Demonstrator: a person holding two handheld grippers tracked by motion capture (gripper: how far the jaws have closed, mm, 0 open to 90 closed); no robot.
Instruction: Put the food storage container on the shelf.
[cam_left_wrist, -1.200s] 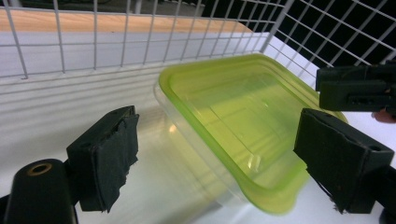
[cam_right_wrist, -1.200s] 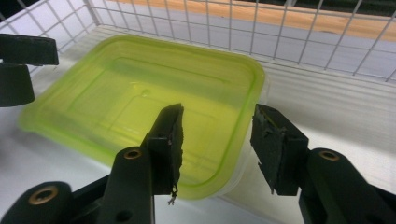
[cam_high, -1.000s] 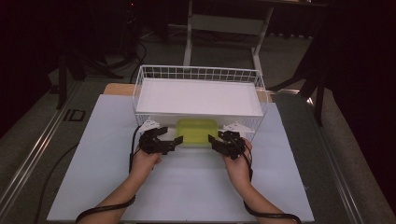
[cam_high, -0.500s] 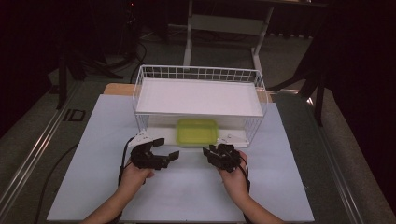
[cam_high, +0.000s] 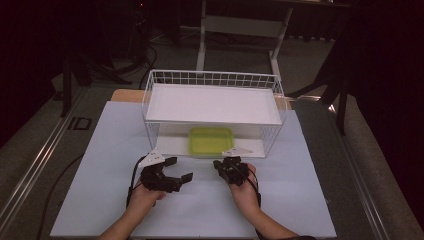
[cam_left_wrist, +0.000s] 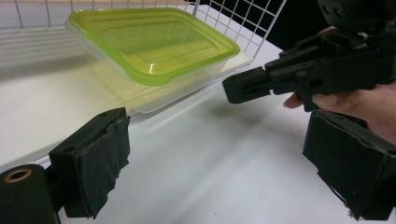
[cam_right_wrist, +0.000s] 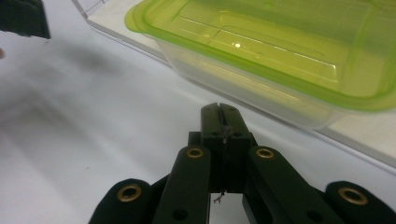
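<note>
A clear box with a green lid (cam_high: 211, 140) sits on the lower white board of a wire basket (cam_high: 148, 95), at its front opening. My left gripper (cam_high: 181, 168) hovers over the white mat just in front of the basket; its jaws have just been opening further and stand open with nothing between them (cam_left_wrist: 224, 163). The box (cam_left_wrist: 149, 42) lies beyond them. My right gripper (cam_high: 223, 164) is to the right, near the box's front edge. Its jaws have just been closing and are shut (cam_right_wrist: 223, 116) with nothing between them, a little short of the box (cam_right_wrist: 280, 42).
A white shelf board (cam_high: 215, 102) covers the basket's top. The white mat (cam_high: 300, 200) spreads around both hands. The other hand's gripper (cam_left_wrist: 261, 84) reaches in from the right of the left gripper view. Dark floor and a table frame lie behind the basket.
Both hands have drawn back from the box toward the near side of the mat. The right jaws have closed from part open; the left jaws stand a little wider. The box has stayed put.
</note>
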